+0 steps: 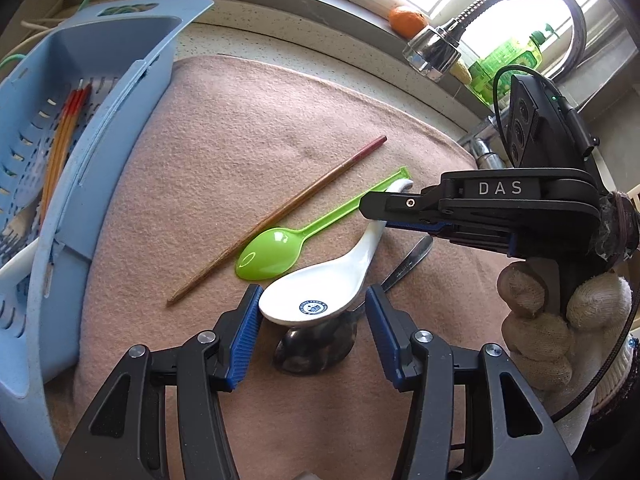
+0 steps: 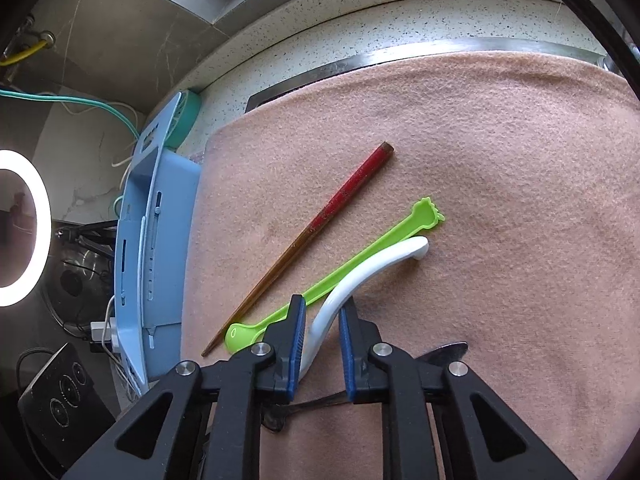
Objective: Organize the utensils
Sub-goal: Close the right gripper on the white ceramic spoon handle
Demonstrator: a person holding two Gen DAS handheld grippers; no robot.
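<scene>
Lying slanted on the pink cloth (image 2: 500, 160), the white spoon (image 2: 360, 276) is straddled at its handle by the right tool (image 2: 322, 350), nearly closed. Its bowl sits between the open left tool (image 1: 314, 336) pads.

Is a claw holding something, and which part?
The right gripper straddles the white spoon at its handle; whether it pinches yet cannot be told. The left gripper holds nothing.
</scene>
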